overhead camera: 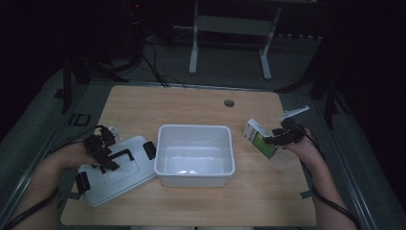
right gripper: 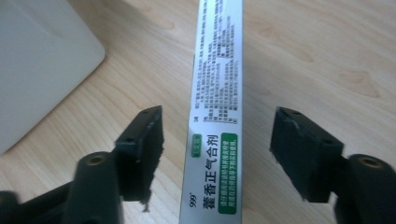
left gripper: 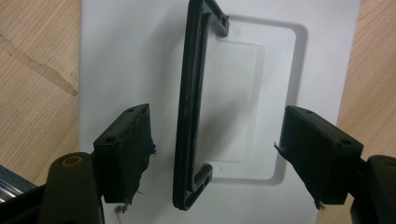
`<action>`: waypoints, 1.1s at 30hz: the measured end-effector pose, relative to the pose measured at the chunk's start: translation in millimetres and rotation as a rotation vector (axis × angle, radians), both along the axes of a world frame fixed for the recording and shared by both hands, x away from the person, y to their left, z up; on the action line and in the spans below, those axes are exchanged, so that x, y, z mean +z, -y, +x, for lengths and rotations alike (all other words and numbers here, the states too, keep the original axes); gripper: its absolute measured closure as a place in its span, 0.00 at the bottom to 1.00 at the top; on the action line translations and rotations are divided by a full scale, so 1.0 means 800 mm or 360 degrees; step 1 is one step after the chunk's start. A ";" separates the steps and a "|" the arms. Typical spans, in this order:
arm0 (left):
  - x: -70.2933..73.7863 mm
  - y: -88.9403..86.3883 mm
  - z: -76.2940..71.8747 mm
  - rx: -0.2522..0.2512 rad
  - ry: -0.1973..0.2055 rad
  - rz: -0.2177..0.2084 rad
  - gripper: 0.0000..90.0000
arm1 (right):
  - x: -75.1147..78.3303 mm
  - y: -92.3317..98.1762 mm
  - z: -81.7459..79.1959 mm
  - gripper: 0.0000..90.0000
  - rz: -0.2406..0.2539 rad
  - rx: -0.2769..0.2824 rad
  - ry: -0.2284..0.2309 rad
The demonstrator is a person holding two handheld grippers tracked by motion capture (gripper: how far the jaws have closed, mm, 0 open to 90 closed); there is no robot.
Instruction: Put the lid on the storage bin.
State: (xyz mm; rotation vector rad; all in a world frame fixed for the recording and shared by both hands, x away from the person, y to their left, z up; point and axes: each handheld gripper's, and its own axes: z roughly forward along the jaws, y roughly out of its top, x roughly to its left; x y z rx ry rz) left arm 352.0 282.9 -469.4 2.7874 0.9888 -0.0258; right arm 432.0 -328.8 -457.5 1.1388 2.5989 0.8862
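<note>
A white and green medicine box [overhead camera: 258, 139] stands on its narrow edge on the wooden table, right of the white bin [overhead camera: 194, 127]. In the right gripper view the box [right gripper: 217, 84] runs up between the jaws of my right gripper [right gripper: 218, 128], with a gap on each side, so the gripper is open. A white lid [overhead camera: 119, 184] with a black handle [overhead camera: 122, 155] lies flat left of the bin. My left gripper [overhead camera: 103, 151] hovers over it. In the left gripper view the handle [left gripper: 189, 107] sits between the open jaws of my left gripper [left gripper: 215, 135], nearer the left one and untouched.
The bin is empty and sits mid-table; its rounded corner [right gripper: 42, 56] lies close to the box. Black clasps [overhead camera: 150, 150] stick out from the lid's edges. A round cable hole [overhead camera: 229, 103] is at the table's far side. Bare wood [right gripper: 317, 56] stretches right of the box.
</note>
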 end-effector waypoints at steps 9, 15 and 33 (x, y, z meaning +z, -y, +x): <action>-0.002 0.006 0.001 -0.0015 -0.0006 0.0005 0.28 | -0.005 -0.012 0.011 0.48 -0.0111 0.0030 -0.0092; 0.000 0.005 0.002 -0.0010 0.0000 -0.0022 0.28 | -0.008 -0.019 0.017 0.54 -0.0221 0.0007 -0.0182; -0.006 0.009 0.002 -0.0021 -0.0017 0.0009 0.28 | -0.020 -0.047 0.035 0.65 -0.0461 0.0019 -0.0360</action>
